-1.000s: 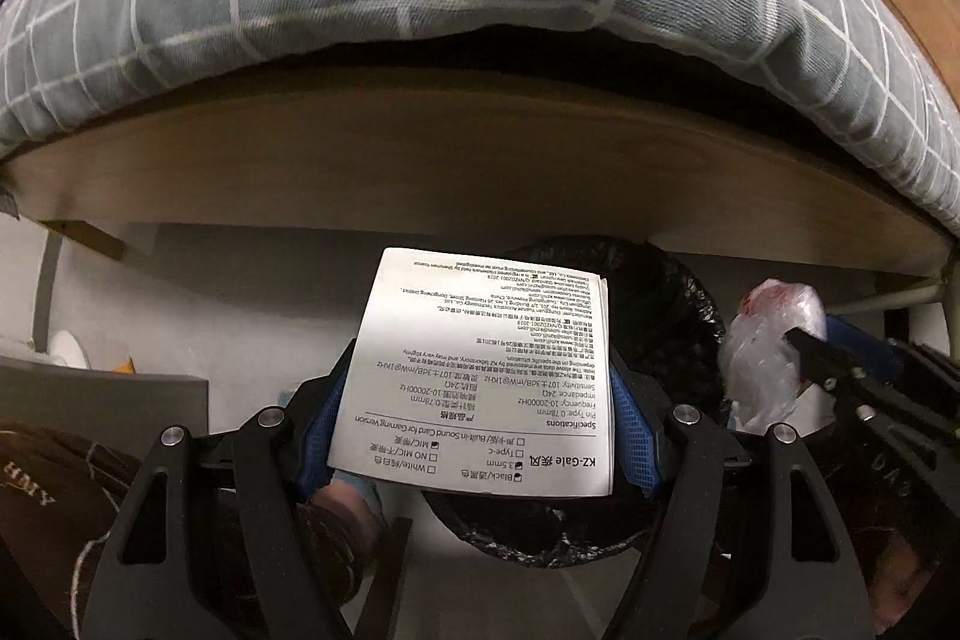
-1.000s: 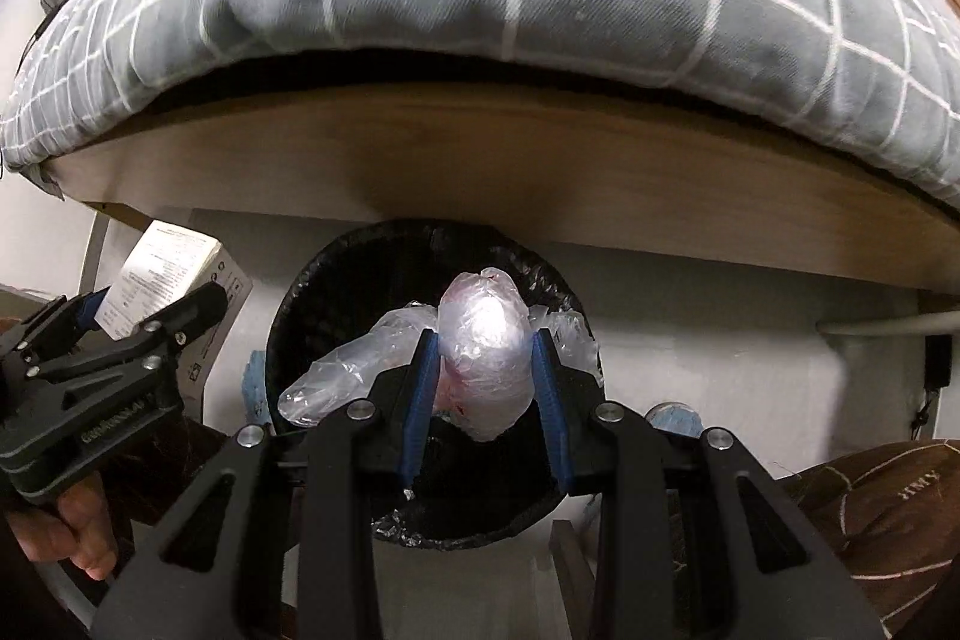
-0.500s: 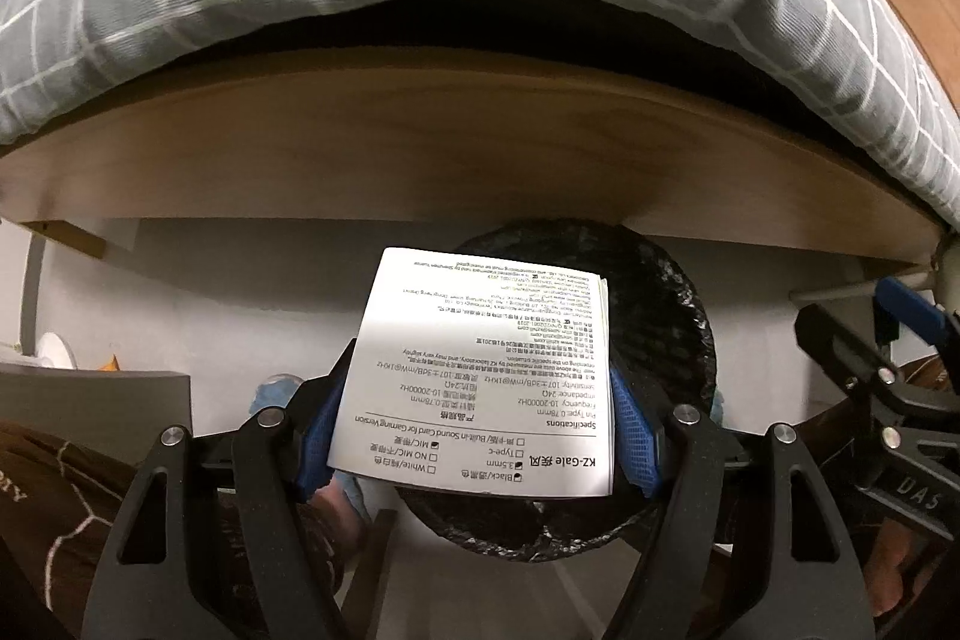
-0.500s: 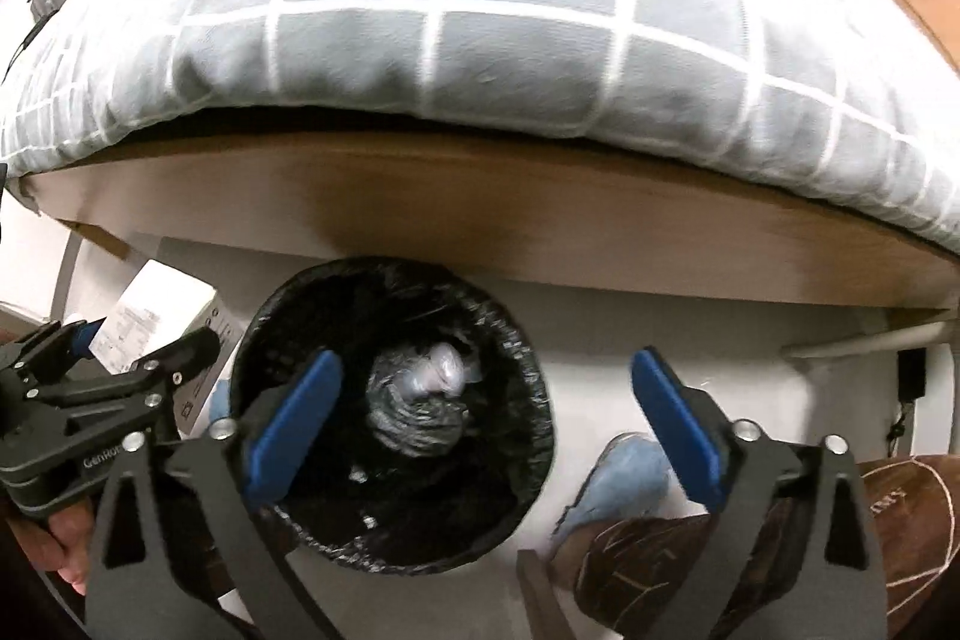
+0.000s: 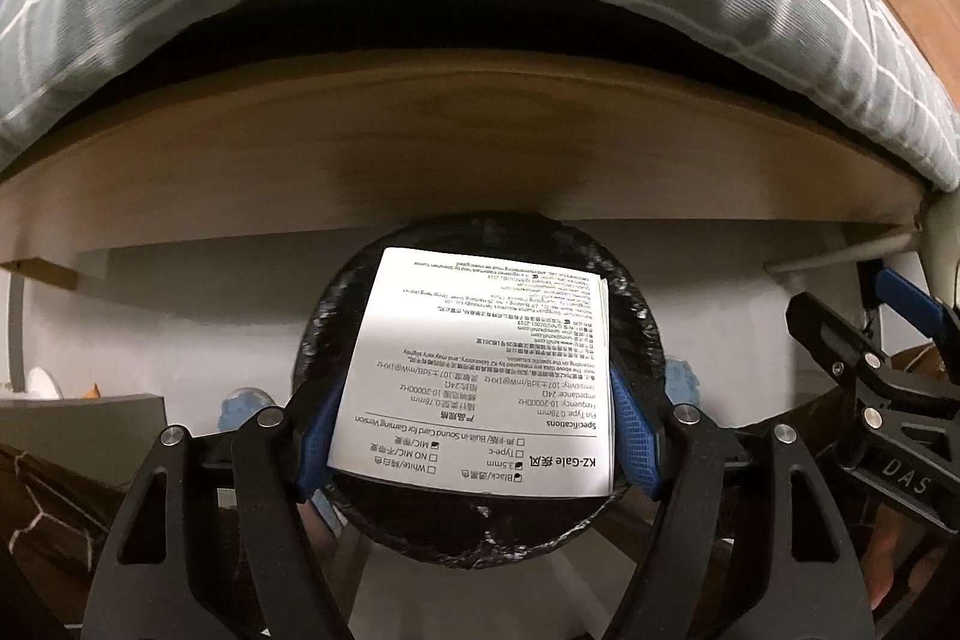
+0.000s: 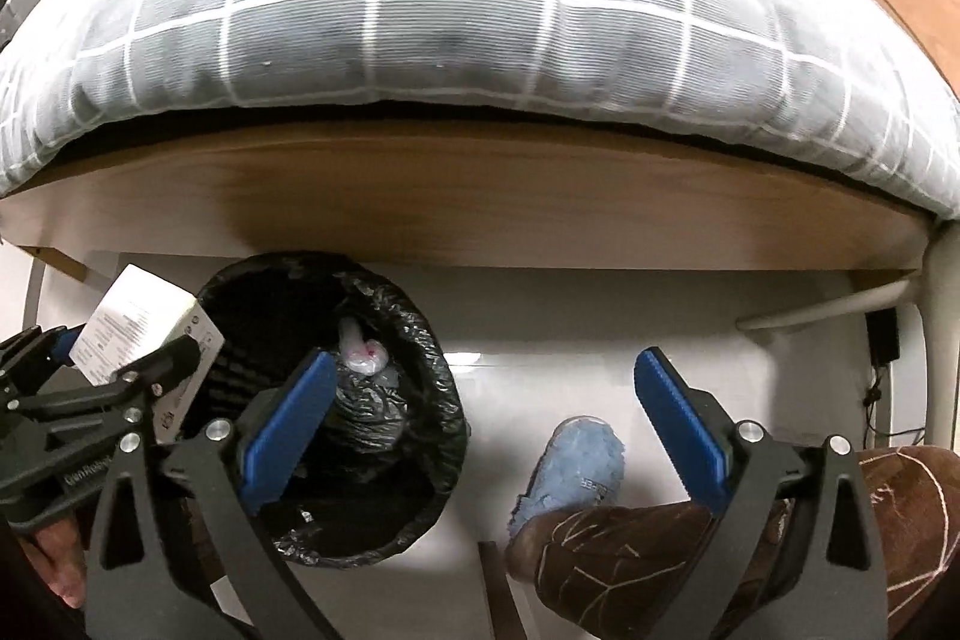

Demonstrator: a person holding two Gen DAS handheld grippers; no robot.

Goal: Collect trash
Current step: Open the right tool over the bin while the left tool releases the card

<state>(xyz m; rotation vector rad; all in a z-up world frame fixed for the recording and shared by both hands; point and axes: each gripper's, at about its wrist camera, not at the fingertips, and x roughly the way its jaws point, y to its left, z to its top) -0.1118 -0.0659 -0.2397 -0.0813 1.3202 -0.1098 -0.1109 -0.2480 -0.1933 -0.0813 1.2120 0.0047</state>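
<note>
Gripping a white printed box [image 5: 480, 376] above a black-lined trash bin [image 5: 636, 334], the left gripper [image 5: 480, 436] points down at pale floor [image 5: 180, 334]. The right gripper [image 6: 486, 430] gapes wide and empty beside the bin, where a clear plastic wad [image 6: 360, 349] lies. A wooden bed frame [image 6: 480, 196] and grey checked duvet [image 6: 456, 22] loom behind.
</note>
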